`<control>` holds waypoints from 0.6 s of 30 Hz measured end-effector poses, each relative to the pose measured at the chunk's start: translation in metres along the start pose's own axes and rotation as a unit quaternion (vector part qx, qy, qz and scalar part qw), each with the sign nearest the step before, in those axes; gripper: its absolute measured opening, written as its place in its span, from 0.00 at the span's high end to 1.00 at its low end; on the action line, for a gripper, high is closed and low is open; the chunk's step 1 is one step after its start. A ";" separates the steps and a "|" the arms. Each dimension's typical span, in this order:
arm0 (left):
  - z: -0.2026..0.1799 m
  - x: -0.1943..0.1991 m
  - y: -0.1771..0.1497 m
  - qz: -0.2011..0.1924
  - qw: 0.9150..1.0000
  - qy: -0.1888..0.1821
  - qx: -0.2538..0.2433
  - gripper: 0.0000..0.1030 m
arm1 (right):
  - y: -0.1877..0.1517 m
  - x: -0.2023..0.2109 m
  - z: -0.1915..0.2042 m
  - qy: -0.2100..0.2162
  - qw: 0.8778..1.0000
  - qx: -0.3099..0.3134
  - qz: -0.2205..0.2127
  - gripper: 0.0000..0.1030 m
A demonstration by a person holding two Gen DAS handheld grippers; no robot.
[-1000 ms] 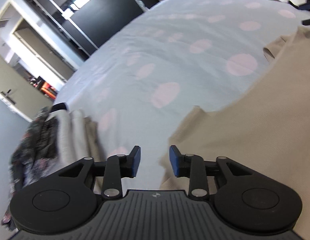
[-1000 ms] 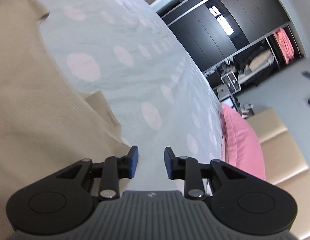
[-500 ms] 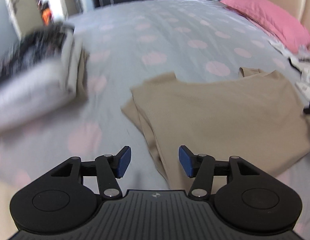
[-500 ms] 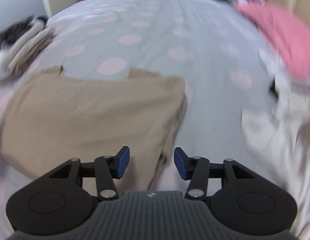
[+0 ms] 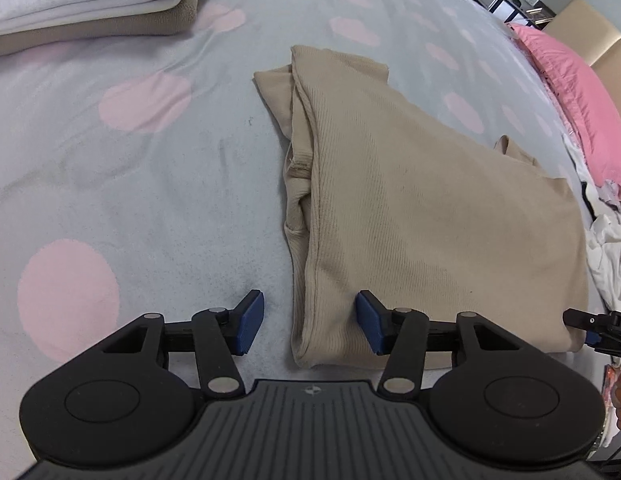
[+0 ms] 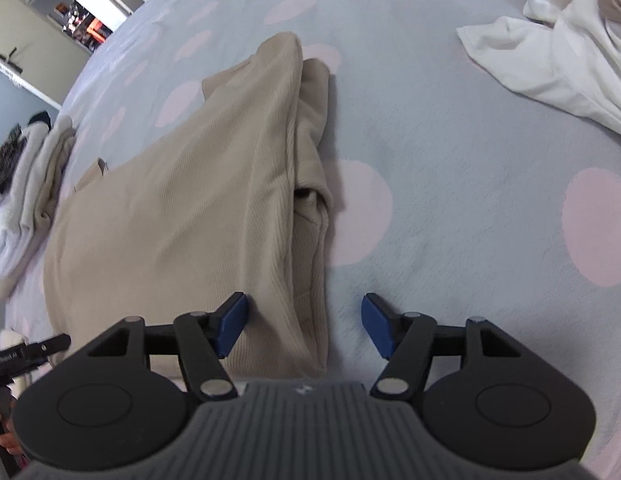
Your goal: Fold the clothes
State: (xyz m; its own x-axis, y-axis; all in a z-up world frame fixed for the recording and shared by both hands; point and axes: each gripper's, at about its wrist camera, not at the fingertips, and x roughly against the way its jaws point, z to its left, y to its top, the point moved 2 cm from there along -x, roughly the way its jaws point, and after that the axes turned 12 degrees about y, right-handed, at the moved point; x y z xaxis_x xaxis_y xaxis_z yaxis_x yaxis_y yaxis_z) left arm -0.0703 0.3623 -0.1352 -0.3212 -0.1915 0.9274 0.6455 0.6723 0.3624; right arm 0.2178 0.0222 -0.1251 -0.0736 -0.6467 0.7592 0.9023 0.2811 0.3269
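As both grippers swung down from the far bedding, left gripper (image 5: pixel 306 322) closing, right gripper (image 6: pixel 304 326) spreading, each straddled an unpinched near corner of the beige top (image 5: pixel 410 208), half-folded near the bed's (image 5: pixel 150 200) front edge: next fold imminent.

Little can be read here. In the right wrist view, the black body of the other tongs (image 6: pixel 28 354) at the lower left edge bears small white lettering that ends in "AI"; the letters before it are too small to make out. In the left wrist view, the other tongs (image 5: pixel 606 326) at the right edge show a cut-off white "D".
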 end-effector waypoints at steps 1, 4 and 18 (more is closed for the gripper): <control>-0.004 0.000 -0.002 -0.003 1.000 0.007 -0.007 0.54 | -0.002 -0.003 0.003 -0.008 1.000 0.011 0.001 0.35; -0.014 -0.001 -0.007 -0.016 0.999 0.024 -0.023 0.60 | -0.010 -0.010 0.015 -0.034 0.998 0.051 0.001 0.37; -0.019 0.031 -0.007 -0.044 0.999 0.008 -0.015 0.89 | -0.008 0.016 0.040 0.018 0.998 0.058 -0.021 0.87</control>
State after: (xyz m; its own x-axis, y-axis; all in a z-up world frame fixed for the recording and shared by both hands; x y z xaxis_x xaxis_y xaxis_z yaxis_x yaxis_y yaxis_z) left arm -0.0715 0.3382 -0.1073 -0.3663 -0.2604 0.8933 0.6354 0.6314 0.4446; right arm 0.1924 0.0378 -0.0930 -0.0941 -0.6840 0.7234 0.8436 0.3311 0.4228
